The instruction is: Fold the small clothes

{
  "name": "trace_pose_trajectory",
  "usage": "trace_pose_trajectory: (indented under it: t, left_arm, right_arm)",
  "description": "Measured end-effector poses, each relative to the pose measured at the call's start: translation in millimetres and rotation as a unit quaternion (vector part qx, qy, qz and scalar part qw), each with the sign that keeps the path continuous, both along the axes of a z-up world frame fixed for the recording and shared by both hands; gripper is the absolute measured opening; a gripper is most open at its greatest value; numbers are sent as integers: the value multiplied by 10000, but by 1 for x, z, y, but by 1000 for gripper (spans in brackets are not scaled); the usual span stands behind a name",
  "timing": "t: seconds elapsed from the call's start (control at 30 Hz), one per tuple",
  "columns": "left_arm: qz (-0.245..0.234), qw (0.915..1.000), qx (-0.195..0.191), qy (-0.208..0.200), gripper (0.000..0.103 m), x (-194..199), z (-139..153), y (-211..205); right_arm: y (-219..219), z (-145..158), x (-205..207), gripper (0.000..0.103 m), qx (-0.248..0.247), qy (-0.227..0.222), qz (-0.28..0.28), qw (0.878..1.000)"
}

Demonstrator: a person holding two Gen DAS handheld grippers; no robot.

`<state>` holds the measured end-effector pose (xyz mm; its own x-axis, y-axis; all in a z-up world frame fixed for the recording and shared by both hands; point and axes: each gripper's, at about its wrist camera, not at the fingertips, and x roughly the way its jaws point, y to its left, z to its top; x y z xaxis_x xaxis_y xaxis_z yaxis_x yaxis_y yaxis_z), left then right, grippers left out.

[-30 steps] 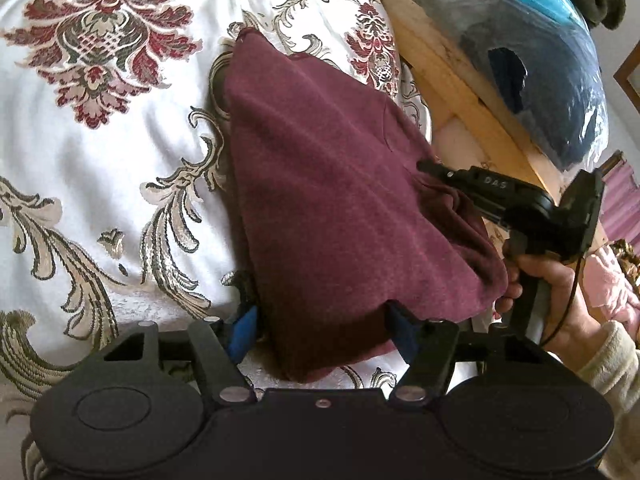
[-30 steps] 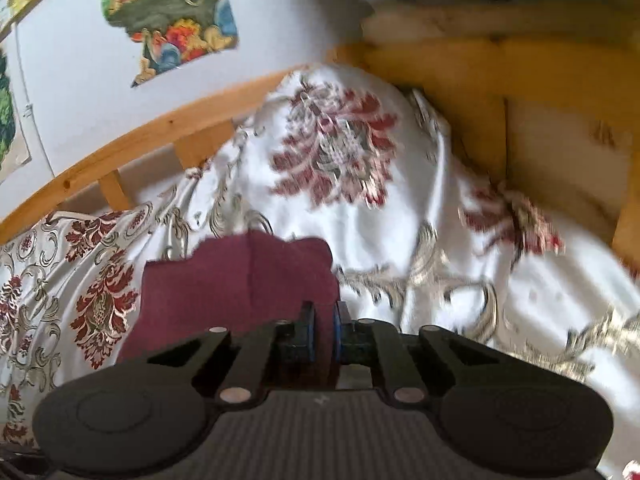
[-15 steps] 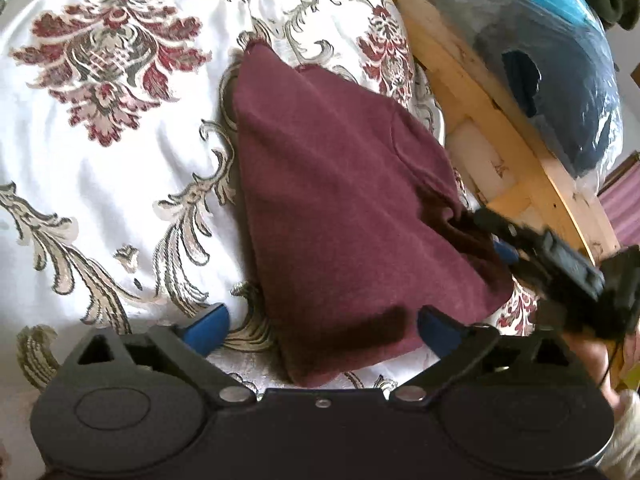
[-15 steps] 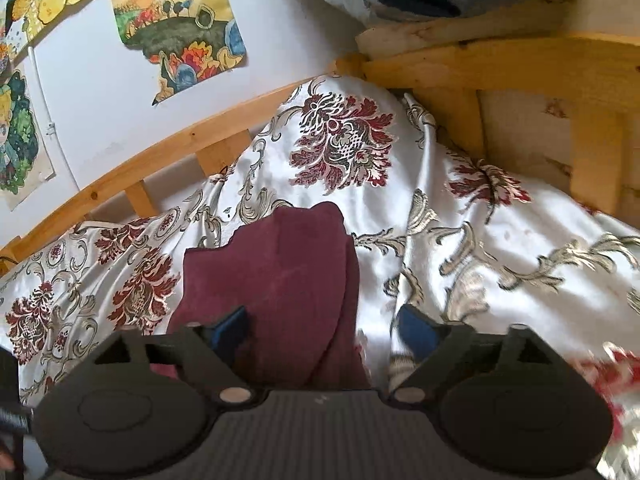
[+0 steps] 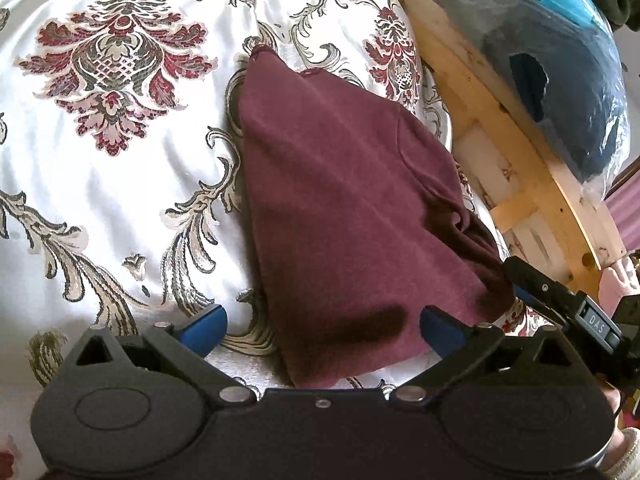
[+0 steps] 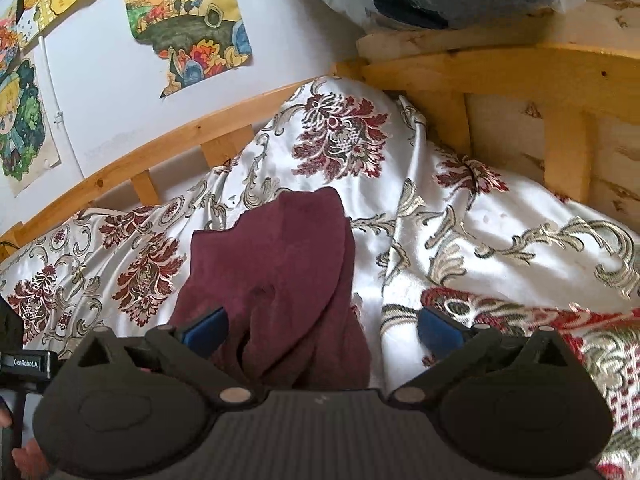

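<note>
A maroon garment (image 5: 340,208) lies folded on the white floral bedspread (image 5: 100,168). My left gripper (image 5: 322,326) is open just above its near edge, the blue pads wide apart and clear of the cloth. In the right wrist view the same garment (image 6: 280,264) lies in front of my right gripper (image 6: 320,330), whose jaws are opening. The cloth's rumpled edge lies below and between them, untouched by the pads. The right gripper's black fingers (image 5: 536,284) show at the garment's right corner in the left wrist view.
A wooden bed frame (image 5: 480,120) borders the bedspread, with a clear plastic bag of dark clothes (image 5: 560,80) beyond it. In the right wrist view the frame (image 6: 480,72) wraps the far corner, and colourful drawings (image 6: 188,20) hang on the white wall.
Both grippers have opened and let go of the maroon garment. The right gripper has drawn back from it, and the cloth now rests folded on the bedspread.
</note>
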<state>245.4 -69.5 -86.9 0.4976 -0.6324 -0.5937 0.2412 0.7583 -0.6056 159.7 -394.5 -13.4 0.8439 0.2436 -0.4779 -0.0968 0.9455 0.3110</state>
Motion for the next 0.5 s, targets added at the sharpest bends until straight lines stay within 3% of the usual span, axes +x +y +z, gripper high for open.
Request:
trace_pose_trajectory:
  t: [0.3, 0.5]
  left_arm:
    - [-270, 9994, -155, -177, 102, -2, -3, -4]
    - [-450, 9979, -236, -400, 102, -6, -3, -6]
  right_arm:
    - [-6, 4, 1, 103, -64, -27, 41, 10000]
    - [-7, 20, 33, 103, -242, -188, 251, 9992]
